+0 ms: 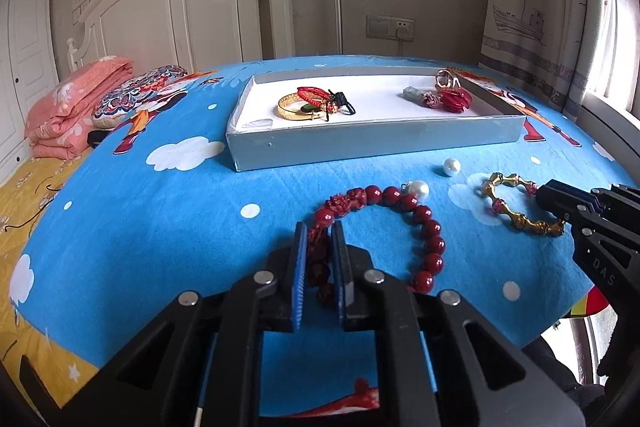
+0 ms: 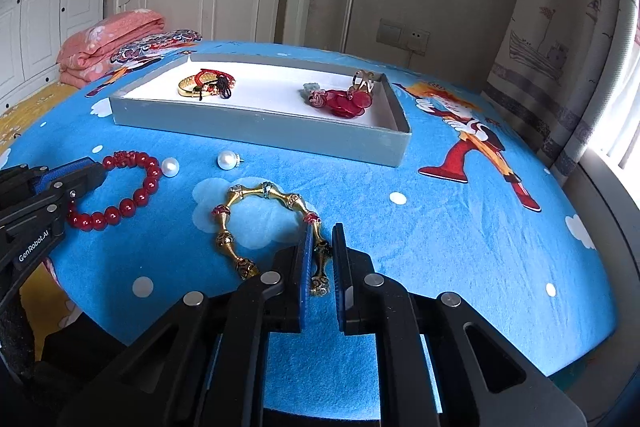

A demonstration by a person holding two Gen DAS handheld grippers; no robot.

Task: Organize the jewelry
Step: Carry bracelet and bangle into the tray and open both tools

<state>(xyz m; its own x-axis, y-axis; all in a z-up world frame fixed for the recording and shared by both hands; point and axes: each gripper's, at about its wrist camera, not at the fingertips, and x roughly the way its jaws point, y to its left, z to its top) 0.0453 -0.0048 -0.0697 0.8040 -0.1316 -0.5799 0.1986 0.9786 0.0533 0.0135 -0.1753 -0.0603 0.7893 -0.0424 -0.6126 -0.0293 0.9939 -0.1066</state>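
Bed: blue cartoon-print sheet [image 1: 168, 211] carries everything; the pieces yet to be sorted lie on it in front of the tray.
Tray: shallow grey box [image 1: 372, 141] beyond the loose pieces; a gold bangle [image 1: 294, 109] with red cords sits at its left end, a red petal ornament [image 2: 350, 103] at its right.
Left gripper [image 1: 320, 259]: jaws nearly closed, pinching the red bead bracelet [image 1: 430, 227] at its carved section; the rest of the loop lies on the sheet.
Right gripper [image 2: 322, 255]: jaws nearly closed on 1 link of the gold link bracelet [image 2: 276, 195], which lies on a white cloud print.
Pearls: 2 loose pearls [image 2: 170, 167] rest between the bracelets and the tray.
Step, as I judge it: lift both bracelets straight up so the loops hang free, carry them over the tray wall, and lower before releasing, steering clear of the pearls.
View difference: only the right wrist shows the stud post on the farther pearl [image 2: 227, 159]; only the left shows a clear crystal piece [image 1: 258, 125] in the tray's near-left corner.
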